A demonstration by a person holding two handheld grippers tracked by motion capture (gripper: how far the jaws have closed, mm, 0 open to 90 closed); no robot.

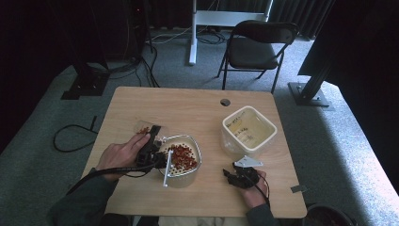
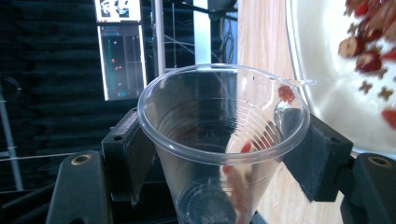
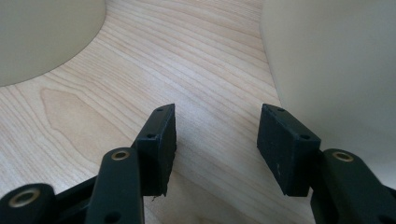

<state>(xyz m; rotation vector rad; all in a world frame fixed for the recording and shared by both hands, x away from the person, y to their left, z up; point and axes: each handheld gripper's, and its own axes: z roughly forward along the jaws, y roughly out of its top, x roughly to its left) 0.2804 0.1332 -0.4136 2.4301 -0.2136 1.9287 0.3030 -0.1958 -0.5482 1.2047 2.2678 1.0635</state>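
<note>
While the clear plastic cup (image 2: 223, 140) is clamped between the two black jaws of the left gripper (image 1: 151, 141), it is tipped on its side with its mouth toward the white colander (image 1: 181, 162), which sits near the middle of the desk (image 1: 188, 106), toward the near edge. Red dried fruit pieces (image 1: 182, 156) are heaped inside the colander, and a few red pieces are seen clinging to the cup's inner wall and rim in the left gripper view, where the colander's perforated white wall (image 2: 336, 93) is just beside the cup's lip. The right gripper (image 1: 237, 176) is held low over the desk to the right of the colander, near the front edge, with its jaws spread apart and nothing between them; bare wood grain is seen through the gap in the right gripper view. A square cream container (image 1: 248, 129) is set farther back on the right, just beyond the right gripper.
</note>
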